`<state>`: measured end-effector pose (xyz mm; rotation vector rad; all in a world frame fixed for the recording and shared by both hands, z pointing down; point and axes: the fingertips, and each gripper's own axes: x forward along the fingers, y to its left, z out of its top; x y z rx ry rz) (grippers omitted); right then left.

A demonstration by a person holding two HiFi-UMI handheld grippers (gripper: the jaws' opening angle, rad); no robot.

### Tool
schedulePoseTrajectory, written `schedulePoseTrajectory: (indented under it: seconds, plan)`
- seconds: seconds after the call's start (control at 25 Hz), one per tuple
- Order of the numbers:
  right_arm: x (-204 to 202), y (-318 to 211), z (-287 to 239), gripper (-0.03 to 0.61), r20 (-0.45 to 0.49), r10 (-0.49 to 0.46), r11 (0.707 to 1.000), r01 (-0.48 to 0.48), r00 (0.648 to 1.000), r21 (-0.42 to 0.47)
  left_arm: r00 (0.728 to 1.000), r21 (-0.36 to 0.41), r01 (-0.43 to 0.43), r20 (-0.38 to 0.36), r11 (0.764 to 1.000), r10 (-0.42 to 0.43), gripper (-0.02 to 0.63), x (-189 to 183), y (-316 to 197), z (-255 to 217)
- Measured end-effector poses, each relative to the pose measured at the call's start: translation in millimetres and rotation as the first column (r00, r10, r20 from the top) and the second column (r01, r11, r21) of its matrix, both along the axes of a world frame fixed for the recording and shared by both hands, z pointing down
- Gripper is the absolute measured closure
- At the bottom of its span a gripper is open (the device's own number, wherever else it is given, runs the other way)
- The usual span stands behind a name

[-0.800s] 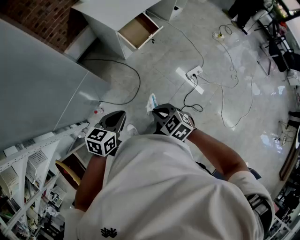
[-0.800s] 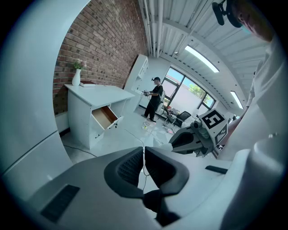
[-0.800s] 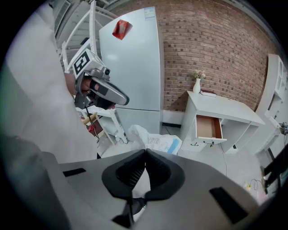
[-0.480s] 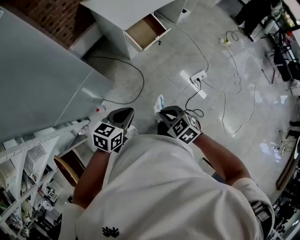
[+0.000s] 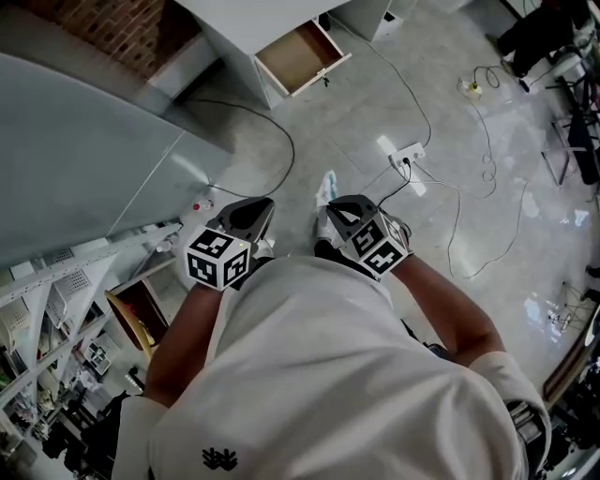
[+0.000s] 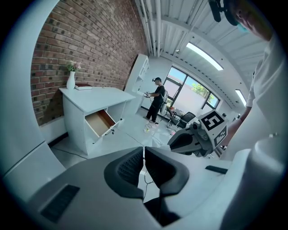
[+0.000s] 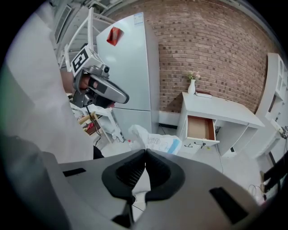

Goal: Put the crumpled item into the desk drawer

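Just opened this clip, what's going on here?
A person stands some way from a white desk whose drawer is pulled open. The right hand-held gripper is shut on a crumpled white-and-blue wrapper, held out toward the desk. The left hand-held gripper is shut and holds nothing. The wrapper is not yet in the drawer.

The crumpled wrapper [image 7: 157, 141] shows only above the fingers [image 7: 130, 173] of the right gripper [image 7: 145, 152], its lower end hidden between them. Its print is too small to read. In the head view the top edge cuts off the counter [image 5: 234, 19].
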<state>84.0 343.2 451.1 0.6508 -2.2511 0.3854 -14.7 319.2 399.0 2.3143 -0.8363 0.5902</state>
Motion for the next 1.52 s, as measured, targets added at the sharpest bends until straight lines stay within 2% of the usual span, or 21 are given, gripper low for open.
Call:
schedulePoseTrajectory:
  seconds: [0.24,0.4,0.92,1.16,1.32,1.52]
  plan:
    - [31.8,-28.6,13.8,0.549,0.031,-0.042,0.999,0.042,0.999,-0.004,0.998,-0.028,0.064,0.026,0.998,-0.064,0.583,30.1,-17.6,11.8]
    - [39.7,-55.2,21.3,0.549,0.047,-0.015,1.000,0.016,0.999,-0.003,0.998,-0.041,0.060,0.021,0.997,-0.059,0.583,40.8,-35.7,16.2]
    - [-3.9,-210.5,31.8,0.549,-0.056,0.096,0.995,-0.095,0.994,0.020,0.996,-0.022,-0.076,-0.040,0.997,0.075,0.583,-10.0,-190.3,24.7]
    - [-14.7,-285.1,46.3,0.549,-0.121,0.145,0.989,-0.139,0.982,0.055,0.989,-0.015,-0.146,-0.037,0.989,0.146,0.583,-40.8,-238.8,33.8]
    - [-10.3,-330.4,57.0,0.549,-0.155,0.145,0.989,-0.138,0.977,0.054,0.989,-0.035,-0.140,-0.042,0.990,0.139,0.583,-43.4,-261.6,37.3]
    - [-2.3,-412.1,83.6,0.549,-0.205,0.096,0.995,-0.087,0.974,0.052,0.992,-0.058,-0.115,-0.051,0.992,0.112,0.583,-31.0,-312.2,46.2]
